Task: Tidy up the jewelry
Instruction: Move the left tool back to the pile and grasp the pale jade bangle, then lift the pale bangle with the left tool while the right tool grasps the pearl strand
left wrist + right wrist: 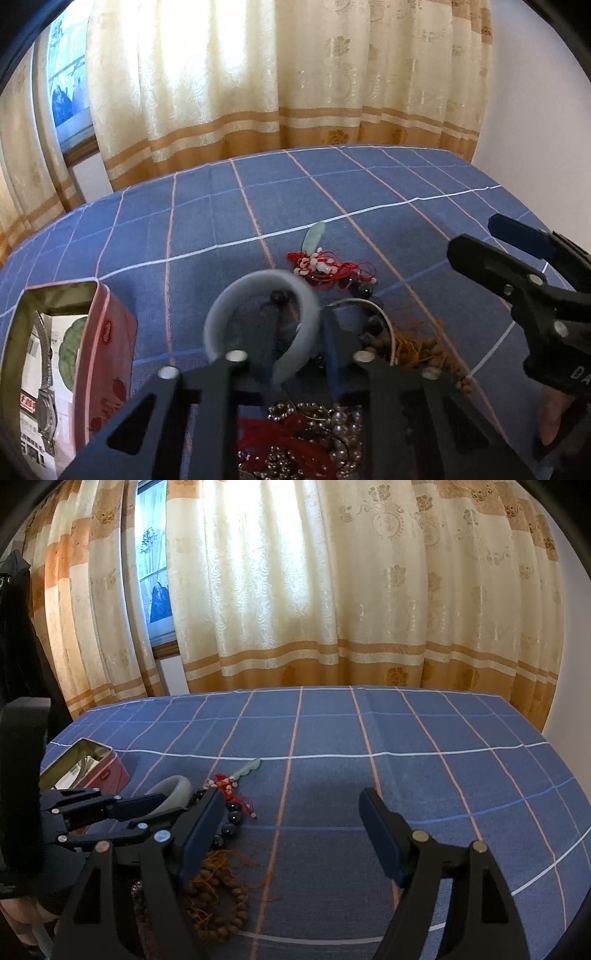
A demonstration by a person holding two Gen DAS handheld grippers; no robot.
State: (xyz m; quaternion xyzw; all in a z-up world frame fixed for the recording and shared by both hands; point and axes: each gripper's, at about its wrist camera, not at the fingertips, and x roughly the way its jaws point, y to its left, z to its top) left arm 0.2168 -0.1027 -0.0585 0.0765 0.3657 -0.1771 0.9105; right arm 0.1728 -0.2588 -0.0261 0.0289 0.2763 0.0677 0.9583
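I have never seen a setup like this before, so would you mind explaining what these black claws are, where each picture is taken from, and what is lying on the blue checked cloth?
There is no robot here: a person holds a two-fingered claw in each hand, and a wide-angle camera on each claw looks forward along its fingers. One picture comes from the left gripper, the other from the right gripper.

The left gripper is closed on the band of a pale grey-green bangle. The right gripper is open and holds nothing.

On the blue checked cloth lie a red cord with pale beads, a pale green pendant, dark round beads, a brown bead string and a heap of silvery beads. To the left stands an open red tin with a wristwatch inside.
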